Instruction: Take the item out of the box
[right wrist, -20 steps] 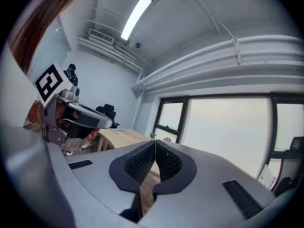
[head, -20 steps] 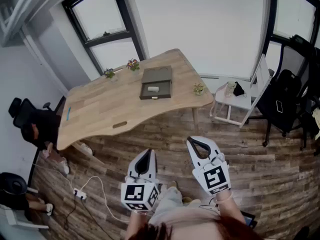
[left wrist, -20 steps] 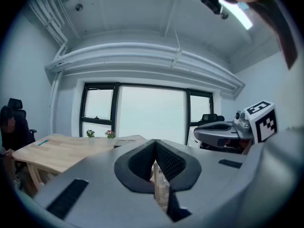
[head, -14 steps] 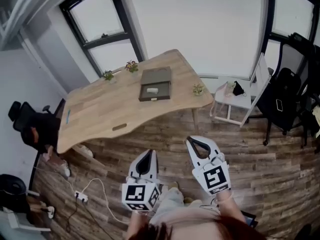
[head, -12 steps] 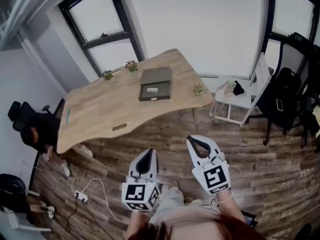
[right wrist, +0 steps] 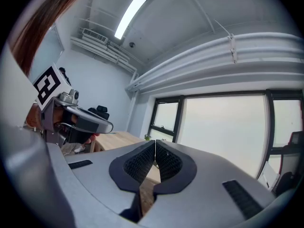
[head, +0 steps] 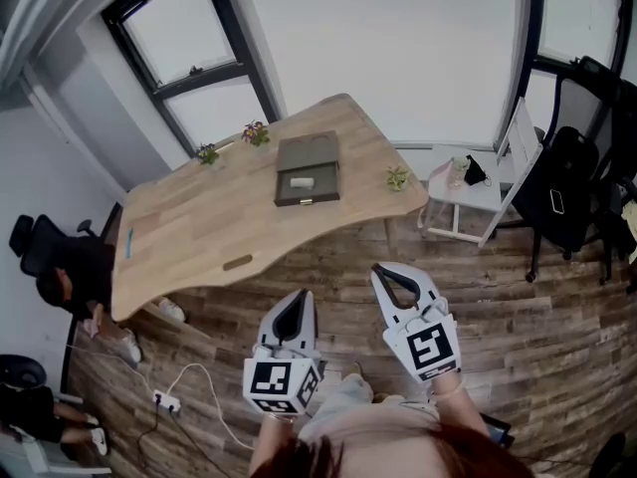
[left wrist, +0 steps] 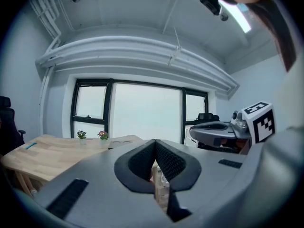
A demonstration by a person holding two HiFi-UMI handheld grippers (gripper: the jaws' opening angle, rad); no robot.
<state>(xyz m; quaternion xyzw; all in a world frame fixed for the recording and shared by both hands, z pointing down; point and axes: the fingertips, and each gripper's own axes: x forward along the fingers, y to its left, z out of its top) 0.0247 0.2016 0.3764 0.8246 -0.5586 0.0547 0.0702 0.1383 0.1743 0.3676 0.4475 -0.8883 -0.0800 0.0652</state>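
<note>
The item [head: 302,181], a small pale object, lies inside the open flat box [head: 309,153]. The box sits toward the far side of the wooden table [head: 199,227], between two small potted plants [head: 256,132] near the window and a third plant [head: 397,177] at the table's right edge. Both claws are held side by side over the wood floor [head: 518,307], well apart from the table: the left gripper [head: 295,302] has its jaws pressed together with nothing between them, and the right gripper [head: 387,279] is likewise closed and empty.
</note>
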